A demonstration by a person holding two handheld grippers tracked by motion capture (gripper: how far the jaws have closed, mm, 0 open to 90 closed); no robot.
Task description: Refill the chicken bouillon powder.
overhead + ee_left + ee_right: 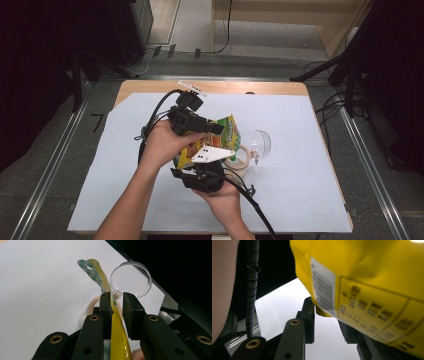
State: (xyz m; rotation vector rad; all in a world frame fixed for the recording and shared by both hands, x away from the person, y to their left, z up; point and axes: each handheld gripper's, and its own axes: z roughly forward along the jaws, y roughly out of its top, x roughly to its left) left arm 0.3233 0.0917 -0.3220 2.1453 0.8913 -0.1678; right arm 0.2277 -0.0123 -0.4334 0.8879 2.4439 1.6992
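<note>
Yellow snack bag (227, 137) is held up above the middle of the white sheet (300, 165), between both grippers. Left gripper (117, 303): narrow gap, bag edge lies against one pad; firm pinch cannot be told. Right gripper (329, 317): bag's lower corner sits between its jaws; grip cannot be told. Tape roll (240, 157) and clear cup (261, 143) lie just right of the bag.

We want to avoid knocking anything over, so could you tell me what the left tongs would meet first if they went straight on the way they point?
Probably the beige tape roll, then the clear round plastic lid; depth is uncertain.
</note>
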